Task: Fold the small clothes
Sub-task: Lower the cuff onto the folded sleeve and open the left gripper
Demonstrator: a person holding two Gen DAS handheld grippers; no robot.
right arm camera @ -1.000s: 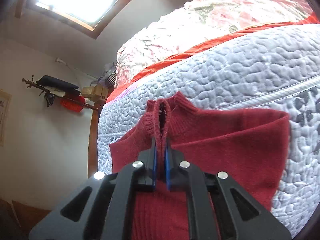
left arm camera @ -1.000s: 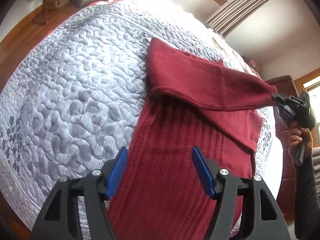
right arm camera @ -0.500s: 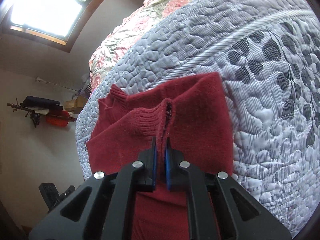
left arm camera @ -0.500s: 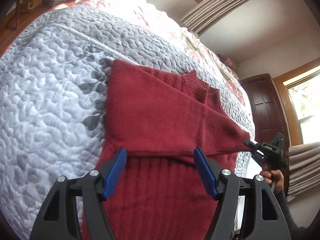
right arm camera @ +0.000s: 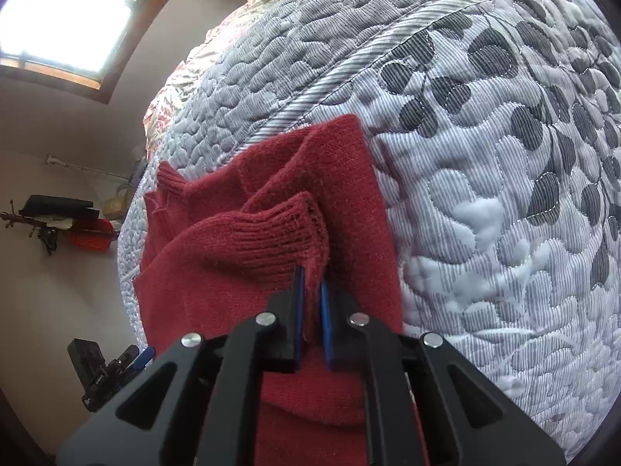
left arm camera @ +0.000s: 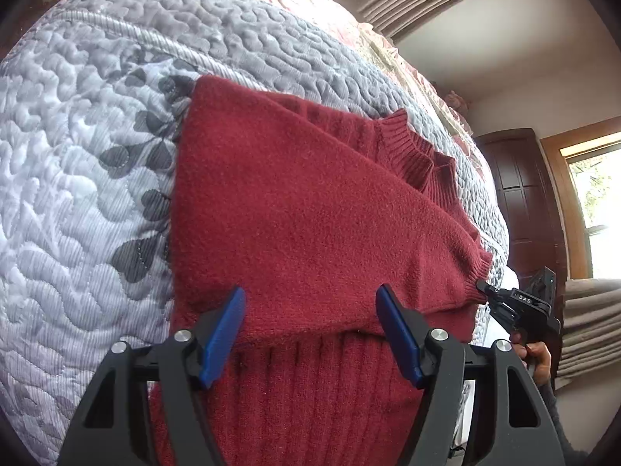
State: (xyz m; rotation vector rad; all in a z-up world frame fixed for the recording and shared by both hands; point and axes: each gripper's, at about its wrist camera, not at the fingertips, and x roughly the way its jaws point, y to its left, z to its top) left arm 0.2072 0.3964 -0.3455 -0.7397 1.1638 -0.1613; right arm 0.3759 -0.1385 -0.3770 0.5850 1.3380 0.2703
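A dark red knit sweater (left arm camera: pixel 302 213) lies on a grey quilted bedspread (left arm camera: pixel 77 194). One sleeve is folded across its body, with the ribbed collar (left arm camera: pixel 419 155) beyond it. My left gripper (left arm camera: pixel 310 322) hovers open just above the folded sleeve's near edge, nothing between its blue pads. My right gripper (right arm camera: pixel 310 295) is shut on the sleeve's ribbed cuff (right arm camera: pixel 271 240). In the left wrist view that same right gripper (left arm camera: pixel 481 285) holds the cuff at the sweater's right side.
The bedspread (right arm camera: pixel 485 194) curves off to the right, with a floral cover (left arm camera: pixel 388 50) behind it. A dark wooden door (left arm camera: pixel 524 202) and a window stand at the far right. A hand (left arm camera: pixel 537 353) grips the right tool. A bright window (right arm camera: pixel 66 11) is at upper left.
The right gripper has carried the cuff across the sweater toward its body, laying the sleeve flatter. The left gripper has moved closer over the sleeve and stayed open.
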